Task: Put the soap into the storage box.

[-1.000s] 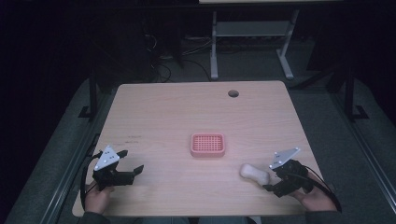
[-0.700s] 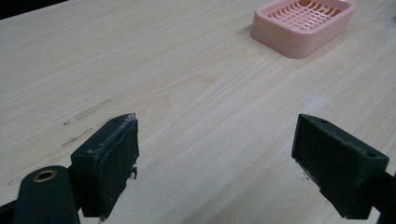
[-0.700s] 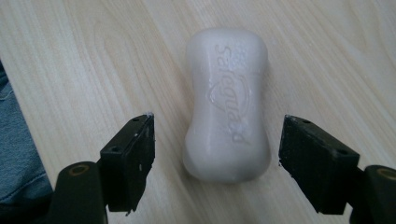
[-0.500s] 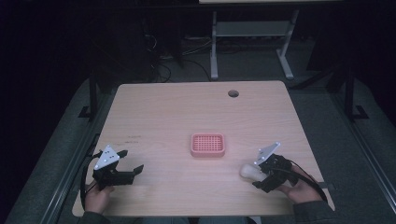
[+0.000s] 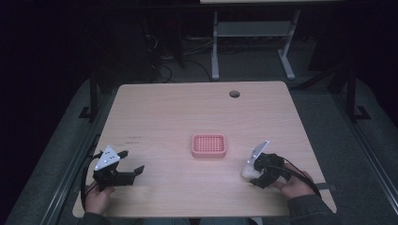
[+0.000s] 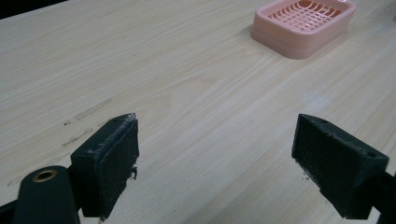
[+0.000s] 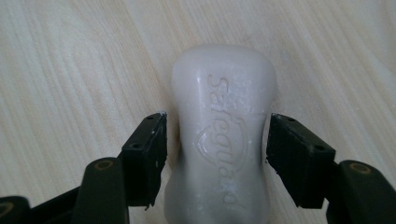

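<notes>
A white bar of soap with raised lettering lies on the wooden table near its front right. My right gripper straddles its waist and has just been closing on it; one pad reaches the soap's side, the other stands a thin gap off. In the high view the soap pokes out left of that gripper. A pink slotted soap dish sits mid-table, also far ahead in the left gripper view. My left gripper rests open at the front left, nothing between its pads.
A round cable hole is set in the table's far edge. Beyond the table stands a white desk frame on a dark floor. Bare wood lies between the dish and both grippers.
My right hand has slid left and slightly down onto the soap, and its jaws have narrowed from wide open to just about the soap's width. The left gripper has stayed put.
</notes>
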A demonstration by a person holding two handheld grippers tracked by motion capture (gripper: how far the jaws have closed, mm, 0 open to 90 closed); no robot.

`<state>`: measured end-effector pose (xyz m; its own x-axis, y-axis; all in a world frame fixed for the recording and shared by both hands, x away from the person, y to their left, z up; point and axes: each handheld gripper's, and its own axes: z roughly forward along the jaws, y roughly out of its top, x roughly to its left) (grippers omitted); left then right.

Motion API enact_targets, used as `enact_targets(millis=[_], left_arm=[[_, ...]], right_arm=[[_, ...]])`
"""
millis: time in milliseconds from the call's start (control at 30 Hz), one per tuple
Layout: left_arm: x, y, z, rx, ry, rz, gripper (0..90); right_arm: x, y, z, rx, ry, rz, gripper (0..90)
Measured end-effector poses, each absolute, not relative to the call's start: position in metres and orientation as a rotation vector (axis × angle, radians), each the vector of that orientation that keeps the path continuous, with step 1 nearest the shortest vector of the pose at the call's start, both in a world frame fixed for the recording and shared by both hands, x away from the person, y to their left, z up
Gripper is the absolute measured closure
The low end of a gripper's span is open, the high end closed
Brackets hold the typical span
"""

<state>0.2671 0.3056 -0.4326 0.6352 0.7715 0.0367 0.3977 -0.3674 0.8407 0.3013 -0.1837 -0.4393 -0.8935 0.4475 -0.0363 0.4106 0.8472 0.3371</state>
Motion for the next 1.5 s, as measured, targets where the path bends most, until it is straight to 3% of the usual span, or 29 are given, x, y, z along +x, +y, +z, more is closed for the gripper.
enact_targets(millis=[467, 1500], left_arm=[[0.267, 0.306, -0.432, 1.988, 0.916, 0.553, 14.5], [0.267, 0.308, -0.432, 1.989, 0.913, 0.557, 14.5]], right_arm=[[0.306, -0.183, -0.443, 0.683, 2.939, 0.48, 48.2], [0.32, -0.179, -0.417, 0.637, 2.935, 0.6, 48.9]])
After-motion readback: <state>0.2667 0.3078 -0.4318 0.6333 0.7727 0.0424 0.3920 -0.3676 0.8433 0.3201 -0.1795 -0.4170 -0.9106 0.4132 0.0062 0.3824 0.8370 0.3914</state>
